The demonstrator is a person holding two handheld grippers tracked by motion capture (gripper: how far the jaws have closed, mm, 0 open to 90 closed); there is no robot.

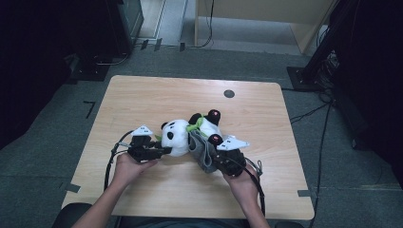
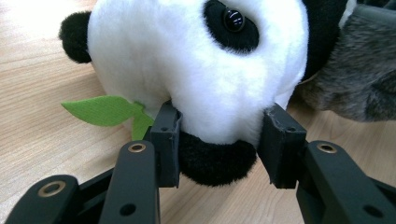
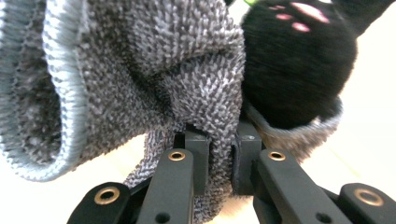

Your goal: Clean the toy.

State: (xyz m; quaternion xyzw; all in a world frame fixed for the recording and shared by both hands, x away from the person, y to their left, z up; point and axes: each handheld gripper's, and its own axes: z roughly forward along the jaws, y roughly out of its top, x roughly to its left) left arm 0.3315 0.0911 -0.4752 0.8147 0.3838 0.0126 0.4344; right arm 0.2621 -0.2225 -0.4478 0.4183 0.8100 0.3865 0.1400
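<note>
High view shows a panda toy lying on its back mid-table, the left gripper at its head and the right gripper at a grey sock by its foot. Left gripper view has the jaws pinching the soft white snout, which dents under the pads; it looks light and squashy, so this hold should steady it. Right gripper view has the jaws pressed together on a fold of the sock beside the black foot; the stretchy knit is best taken at its cuff.

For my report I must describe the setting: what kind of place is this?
Probably a lab or workshop recording corner: a bare light wooden table on grey carpet floor, black equipment stands and loose black cables around it.
</note>
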